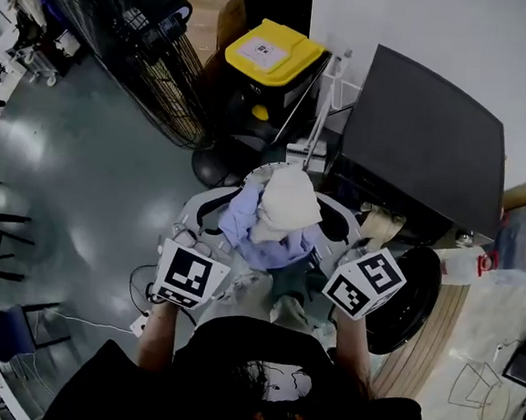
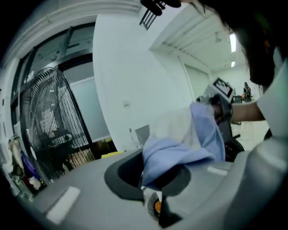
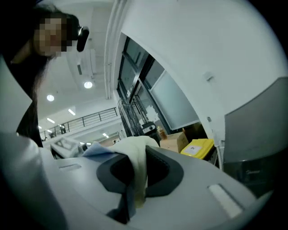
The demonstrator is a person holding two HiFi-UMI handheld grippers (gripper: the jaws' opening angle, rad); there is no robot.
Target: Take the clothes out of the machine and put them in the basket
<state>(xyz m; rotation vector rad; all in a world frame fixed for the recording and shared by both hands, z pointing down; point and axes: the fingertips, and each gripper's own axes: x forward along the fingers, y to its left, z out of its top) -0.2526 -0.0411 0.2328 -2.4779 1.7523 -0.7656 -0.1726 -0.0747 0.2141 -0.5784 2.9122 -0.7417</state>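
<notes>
Beside the machine (image 1: 425,136), mid-carry with blue cloth (image 2: 175,155) clamped in left hand-held gripper (image 2: 153,197) and cream cloth (image 3: 135,157) clamped in right hand-held gripper (image 3: 130,197); next, likely: locate unseen basket, lower, release.

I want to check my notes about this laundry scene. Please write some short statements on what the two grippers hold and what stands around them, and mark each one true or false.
1. The left gripper has its jaws closed on a light blue fabric garment. True.
2. The right gripper is empty, with its jaws wide apart. False: its jaws pinch a cream-white fabric garment.
3. The clothes lie flat on the ground. False: they hang bunched between the two grippers, above the glossy grey floor.
4. A black bin with a yellow lid stands beyond the clothes, near a black wire-cage fan. True.
</notes>
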